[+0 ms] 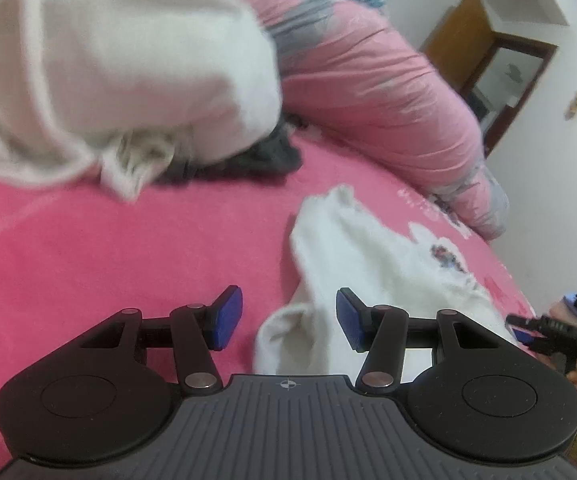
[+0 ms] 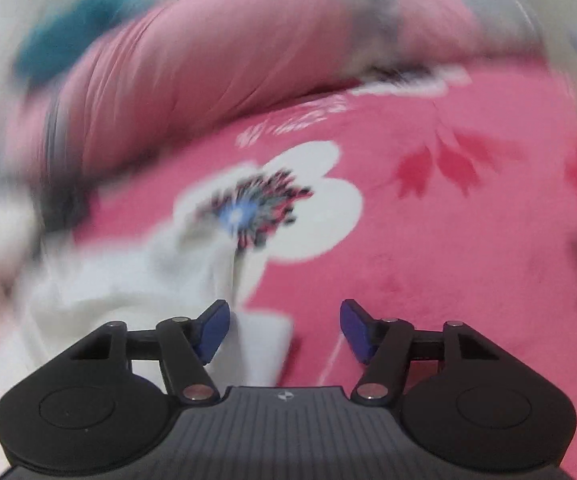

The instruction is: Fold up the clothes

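Note:
A white garment (image 1: 372, 268) lies crumpled on the pink bed cover (image 1: 128, 264). In the left wrist view my left gripper (image 1: 289, 317) is open, its blue pads (image 1: 230, 316) either side of the garment's near end, holding nothing. In the right wrist view my right gripper (image 2: 285, 330) is open just above the cover (image 2: 448, 260); the white garment (image 2: 136, 280) lies to its left, with a fold touching the left pad (image 2: 213, 330). The right gripper also shows at the left wrist view's right edge (image 1: 548, 330). The right view is blurred.
A pile of white and dark clothes (image 1: 120, 80) sits at the back left of the bed. A rolled pink quilt (image 1: 380, 92) lies along the far side, also in the right wrist view (image 2: 216, 60). A wooden door (image 1: 460, 36) and white wall stand beyond.

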`<state>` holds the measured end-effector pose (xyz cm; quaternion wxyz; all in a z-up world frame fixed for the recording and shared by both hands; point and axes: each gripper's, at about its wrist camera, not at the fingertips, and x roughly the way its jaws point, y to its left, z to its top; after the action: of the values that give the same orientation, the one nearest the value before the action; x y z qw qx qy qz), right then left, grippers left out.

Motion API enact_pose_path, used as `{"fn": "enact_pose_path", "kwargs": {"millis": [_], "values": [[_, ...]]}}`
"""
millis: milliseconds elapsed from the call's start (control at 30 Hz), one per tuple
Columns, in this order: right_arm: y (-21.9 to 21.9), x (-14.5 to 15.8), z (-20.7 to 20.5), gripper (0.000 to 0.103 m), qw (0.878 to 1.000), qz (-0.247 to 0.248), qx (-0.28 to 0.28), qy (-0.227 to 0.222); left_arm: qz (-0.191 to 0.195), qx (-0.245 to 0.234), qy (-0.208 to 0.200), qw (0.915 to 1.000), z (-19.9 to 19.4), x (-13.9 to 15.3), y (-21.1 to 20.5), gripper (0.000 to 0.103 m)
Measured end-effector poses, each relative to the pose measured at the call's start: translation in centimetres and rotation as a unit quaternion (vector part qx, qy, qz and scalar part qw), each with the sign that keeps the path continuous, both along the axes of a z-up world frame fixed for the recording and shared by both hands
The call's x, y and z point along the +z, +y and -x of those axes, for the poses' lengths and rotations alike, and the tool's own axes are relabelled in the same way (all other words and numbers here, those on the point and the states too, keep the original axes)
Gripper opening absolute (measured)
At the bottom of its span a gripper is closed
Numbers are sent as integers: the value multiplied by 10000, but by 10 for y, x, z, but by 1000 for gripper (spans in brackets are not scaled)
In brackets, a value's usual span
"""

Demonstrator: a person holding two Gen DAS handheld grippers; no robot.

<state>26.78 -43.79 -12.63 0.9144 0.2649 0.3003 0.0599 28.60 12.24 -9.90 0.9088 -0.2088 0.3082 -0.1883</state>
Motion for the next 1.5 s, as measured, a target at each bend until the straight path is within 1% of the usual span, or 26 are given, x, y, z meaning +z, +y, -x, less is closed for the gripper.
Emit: {"fn": "enact_pose_path", "kwargs": {"millis": [33, 67, 100, 133, 200, 267, 333, 433, 500, 533, 567, 600, 633, 667, 700, 733, 767, 867, 1000, 1133, 1267, 1333, 1400, 1500], "values": [[-8, -2, 5, 64, 9995, -297, 11, -107, -9, -109, -12, 9999, -5, 7, -2, 53], [-16, -5, 11, 65, 9982, -561, 39, -218, -19, -219, -24, 9998, -9, 14, -4, 56], [-21, -7, 16, 65, 9972, -701, 100, -232, -49, -329, -26, 9994, -15, 21, -6, 61], [-25, -10, 20, 66, 9962, -826, 165, -233, -159, -442, 10, 9989, -24, 25, -13, 63], [-30, -16, 23, 69, 9942, -1044, 246, -112, -349, -596, 75, 9976, -45, 28, -28, 63], [-33, -20, 23, 69, 9926, -1178, 269, -107, -497, -689, 127, 9963, -65, 27, -41, 63], [-30, -19, 22, 69, 9921, -1185, 385, -132, -473, -675, 100, 9965, -71, 25, -45, 63], [-23, -17, 20, 67, 9920, -1117, 567, -138, -438, -653, 60, 9969, -79, 21, -49, 58], [-18, -16, 19, 62, 9925, -1025, 647, -150, -414, -639, 33, 9971, -84, 19, -52, 47], [-15, -16, 18, 57, 9927, -988, 676, -139, -402, -632, 19, 9972, -87, 17, -54, 46], [-13, -17, 16, 45, 9930, -952, 689, -137, -390, -625, 6, 9973, -90, 16, -55, 41], [-10, -17, 14, 37, 9932, -918, 701, -137, -378, -618, -8, 9974, -92, 15, -57, 33], [-7, -16, 13, 18, 9937, -853, 706, -158, -366, -610, -21, 9975, -95, 14, -59, 27], [-4, -16, 13, 10, 9942, -784, 709, -181, -354, -603, -35, 9975, -98, 12, -60, 12], [-2, -14, 14, 8, 9950, -689, 681, -246, -342, -596, -48, 9976, -100, 11, -62, 5], [0, -12, 16, 2, 9956, -591, 649, -317, -330, -589, -62, 9977, -103, 10, -63, 3], [2, -10, 20, 1, 9960, -514, 602, -414, -318, -582, -75, 9978, -106, 9, -65, 0], [2, -3, 30, 0, 9962, -418, 382, -667, -278, -550, -122, 9980, -113, 6, -69, 0], [-1, 5, 35, 0, 9954, -355, 139, -879, -165, -291, -301, 9990, -103, 14, -61, 0], [0, 25, 27, 0, 9932, -180, 96, -1150, -34, -128, -520, 9986, -107, 31, -58, 0], [2, 46, 7, 0, 9904, -2, 141, -1373, -81, -26, -638, 9979, -123, 40, -59, 0], [2, 47, -8, 0, 9907, 27, 149, -1351, -202, 40, -558, 9982, -134, 34, -64, 0], [4, 36, -26, 0, 9927, 205, 103, -1187, -390, 99, -395, 9984, -147, 21, -71, 0], [5, 0, -51, 0, 9974, 324, -21, -646, -751, 159, -82, 9970, -163, -5, -83, 0]]}}
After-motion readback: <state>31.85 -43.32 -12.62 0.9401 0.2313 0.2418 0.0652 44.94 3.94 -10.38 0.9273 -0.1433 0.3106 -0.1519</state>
